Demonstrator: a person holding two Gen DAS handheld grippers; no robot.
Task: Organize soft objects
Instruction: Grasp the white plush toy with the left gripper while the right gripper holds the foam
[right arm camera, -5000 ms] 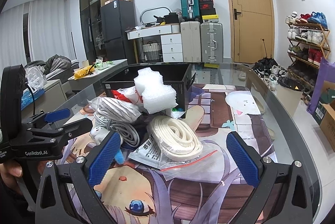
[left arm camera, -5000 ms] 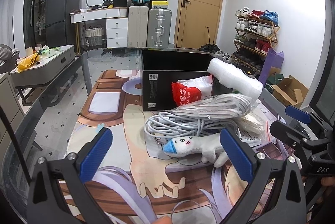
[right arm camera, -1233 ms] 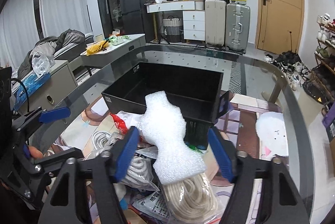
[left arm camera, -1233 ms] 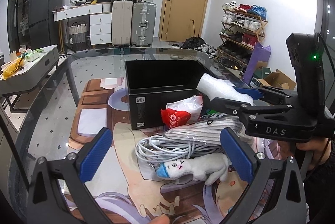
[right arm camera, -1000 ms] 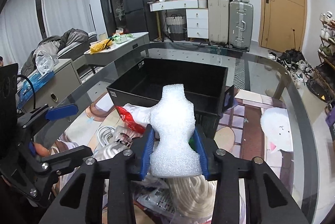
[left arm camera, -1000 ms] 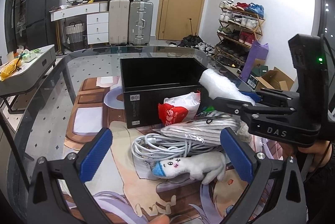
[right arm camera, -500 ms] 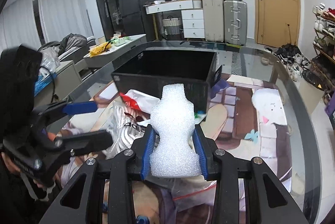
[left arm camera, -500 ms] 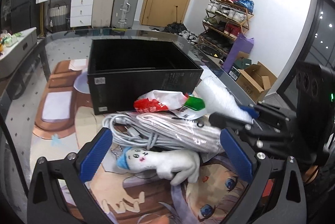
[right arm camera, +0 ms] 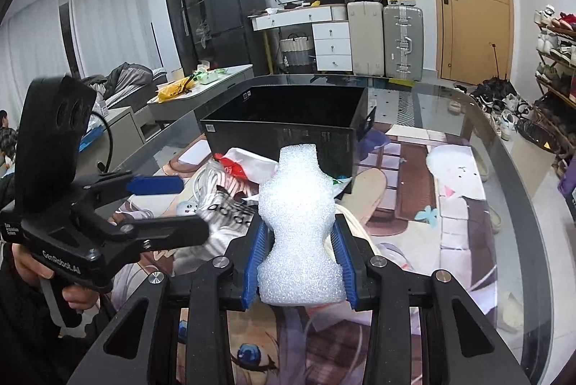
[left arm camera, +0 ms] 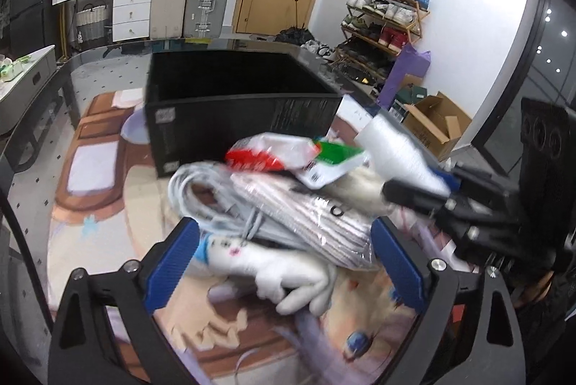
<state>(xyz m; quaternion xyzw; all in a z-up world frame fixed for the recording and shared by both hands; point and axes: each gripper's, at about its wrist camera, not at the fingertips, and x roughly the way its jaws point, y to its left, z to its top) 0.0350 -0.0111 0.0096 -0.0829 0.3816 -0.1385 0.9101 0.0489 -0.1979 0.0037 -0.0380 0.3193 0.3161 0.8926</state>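
Note:
A white plush toy with a blue cap (left arm camera: 288,273) lies on the printed mat between the blue pads of my left gripper (left arm camera: 284,241). Its jaws are closing, but the pads stand apart from the toy. My right gripper (right arm camera: 300,251) is shut on a white foam piece (right arm camera: 297,197) and holds it upright above the pile. The same foam piece (left arm camera: 392,147) shows at the right of the left wrist view. Behind the pile stands an open black box (left arm camera: 216,118), also seen as the black box (right arm camera: 280,136) in the right wrist view. The left gripper (right arm camera: 176,208) appears at the left there.
The pile holds a bagged grey cord bundle (left arm camera: 306,215), a loose grey cable coil (left arm camera: 205,194), a red, white and green packet (left arm camera: 288,158) and a white rope coil (right arm camera: 352,226). The glass table's curved edge (right arm camera: 522,205) runs down the right.
My right gripper shut on the foam piece and drew it back from the box. The left view tipped down toward the plush toy, and its pads came slightly closer together.

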